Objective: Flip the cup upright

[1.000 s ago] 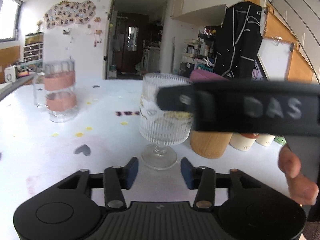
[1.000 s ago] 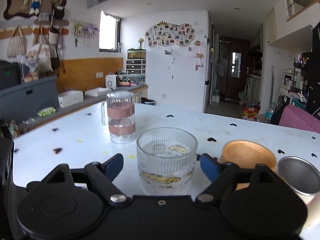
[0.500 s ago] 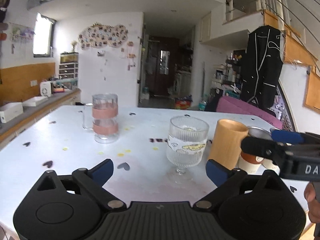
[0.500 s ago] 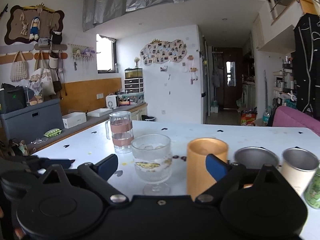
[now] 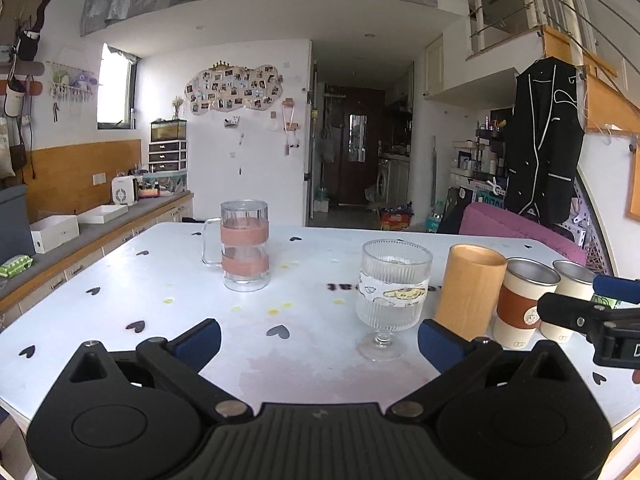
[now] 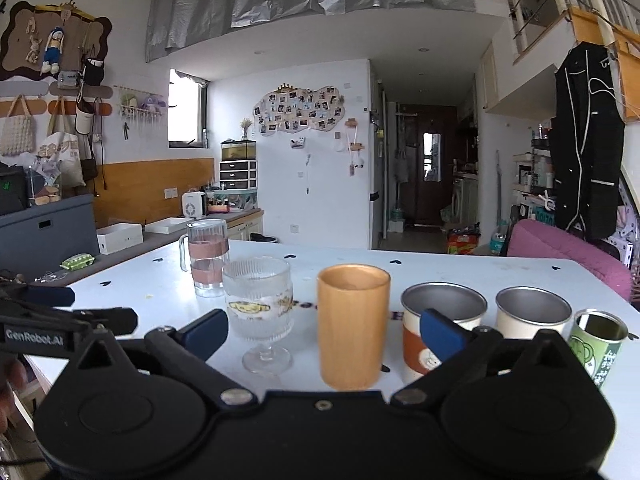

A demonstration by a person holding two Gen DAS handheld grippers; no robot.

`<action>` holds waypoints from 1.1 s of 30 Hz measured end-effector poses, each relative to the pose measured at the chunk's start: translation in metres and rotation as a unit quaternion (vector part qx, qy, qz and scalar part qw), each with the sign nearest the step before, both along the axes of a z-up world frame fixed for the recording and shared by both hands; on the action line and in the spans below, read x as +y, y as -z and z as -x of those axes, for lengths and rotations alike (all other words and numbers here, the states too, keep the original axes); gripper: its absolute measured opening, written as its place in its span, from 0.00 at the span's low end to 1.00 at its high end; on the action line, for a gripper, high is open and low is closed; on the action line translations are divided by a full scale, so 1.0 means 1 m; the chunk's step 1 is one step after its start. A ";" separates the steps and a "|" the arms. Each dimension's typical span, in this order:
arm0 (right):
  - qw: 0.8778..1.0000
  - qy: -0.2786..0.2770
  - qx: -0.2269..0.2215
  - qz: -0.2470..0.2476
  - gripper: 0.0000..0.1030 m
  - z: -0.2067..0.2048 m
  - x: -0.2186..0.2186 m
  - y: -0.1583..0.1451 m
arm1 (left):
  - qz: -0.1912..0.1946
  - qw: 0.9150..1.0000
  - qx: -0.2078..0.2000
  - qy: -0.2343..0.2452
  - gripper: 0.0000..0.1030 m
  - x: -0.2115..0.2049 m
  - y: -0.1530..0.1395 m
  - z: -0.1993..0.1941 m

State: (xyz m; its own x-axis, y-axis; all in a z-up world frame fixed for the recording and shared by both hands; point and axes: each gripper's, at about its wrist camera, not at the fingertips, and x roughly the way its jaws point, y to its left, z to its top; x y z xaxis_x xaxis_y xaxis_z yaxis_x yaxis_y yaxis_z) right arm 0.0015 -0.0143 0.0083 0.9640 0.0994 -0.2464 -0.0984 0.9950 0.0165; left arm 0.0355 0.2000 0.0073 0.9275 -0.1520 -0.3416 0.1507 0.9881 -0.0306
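Observation:
A ribbed stemmed glass cup (image 5: 394, 296) with a yellow cartoon band stands upright on the white table (image 5: 140, 288); it also shows in the right wrist view (image 6: 260, 312). My left gripper (image 5: 318, 340) is open and empty, held back from the cup near the table's front edge. My right gripper (image 6: 324, 332) is open and empty, also back from the row of cups. The right gripper shows at the right edge of the left wrist view (image 5: 592, 312), and the left gripper at the left edge of the right wrist view (image 6: 64, 320).
A glass mug (image 5: 244, 250) with pink bands stands at the back left. Right of the stemmed cup stand a wooden cup (image 6: 352, 324), two steel-lined cups (image 6: 440, 328) (image 6: 532, 316) and a green can (image 6: 596, 344). A pink chair (image 6: 568, 252) is behind the table.
Both grippers have pulled back and away from the stemmed cup, and the left one has opened wide. The cup stays standing upright on the table.

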 end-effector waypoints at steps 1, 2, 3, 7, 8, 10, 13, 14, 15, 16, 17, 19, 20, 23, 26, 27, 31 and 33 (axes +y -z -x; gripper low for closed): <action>1.000 0.002 0.001 0.000 1.00 0.001 -0.001 0.001 | -0.004 1.000 -0.002 -0.002 1.00 0.000 0.000 0.002; 1.000 0.004 0.001 0.001 1.00 0.002 -0.002 0.002 | -0.009 1.000 -0.005 -0.004 1.00 -0.001 0.000 0.004; 1.000 0.006 0.002 0.001 1.00 0.004 -0.003 0.003 | -0.012 1.000 -0.006 -0.005 1.00 -0.002 -0.001 0.005; 1.000 0.012 0.004 0.000 1.00 0.006 -0.006 0.005 | -0.014 1.000 -0.010 0.001 1.00 -0.002 -0.002 0.008; 1.000 0.014 0.004 0.001 1.00 0.006 -0.007 0.005 | -0.015 1.000 -0.011 0.001 1.00 -0.002 -0.002 0.009; 1.000 0.017 0.003 0.003 1.00 0.008 -0.008 0.005 | -0.016 1.000 -0.013 0.000 1.00 -0.002 -0.003 0.010; 1.000 0.018 0.002 0.005 1.00 0.009 -0.007 0.005 | -0.015 1.000 -0.017 -0.001 1.00 -0.002 -0.004 0.013; 1.000 0.019 0.002 0.006 1.00 0.009 -0.006 0.004 | -0.015 1.000 -0.018 -0.001 1.00 -0.002 -0.004 0.012; 1.000 0.019 0.001 0.007 1.00 0.009 -0.006 0.004 | -0.015 1.000 -0.019 -0.001 1.00 -0.002 -0.005 0.012; 1.000 0.019 0.001 0.008 1.00 0.010 -0.005 0.004 | -0.015 1.000 -0.019 -0.001 1.00 -0.002 -0.005 0.012; 1.000 0.018 0.001 0.008 1.00 0.010 -0.005 0.004 | -0.015 1.000 -0.019 -0.002 1.00 -0.002 -0.005 0.013; 1.000 0.017 0.002 0.008 1.00 0.010 -0.004 0.004 | -0.015 1.000 -0.019 -0.002 1.00 -0.001 -0.005 0.012; 1.000 0.017 0.002 0.008 1.00 0.010 -0.004 0.005 | -0.014 1.000 -0.019 -0.003 1.00 -0.001 -0.005 0.013; 1.000 0.017 0.003 0.009 1.00 0.010 -0.004 0.005 | -0.014 1.000 -0.018 -0.004 1.00 0.000 -0.004 0.013; 1.000 0.016 0.002 0.010 1.00 0.010 -0.004 0.005 | -0.015 1.000 -0.018 -0.003 1.00 -0.001 -0.005 0.013; 1.000 0.016 0.002 0.010 1.00 0.010 -0.004 0.006 | -0.015 1.000 -0.018 -0.003 1.00 -0.001 -0.005 0.012; 1.000 0.017 0.003 0.010 1.00 0.011 -0.003 0.006 | -0.015 1.000 -0.016 -0.004 1.00 0.001 -0.004 0.013; 1.000 0.017 0.003 0.011 1.00 0.010 -0.003 0.006 | -0.015 1.000 -0.016 -0.004 1.00 0.001 -0.004 0.013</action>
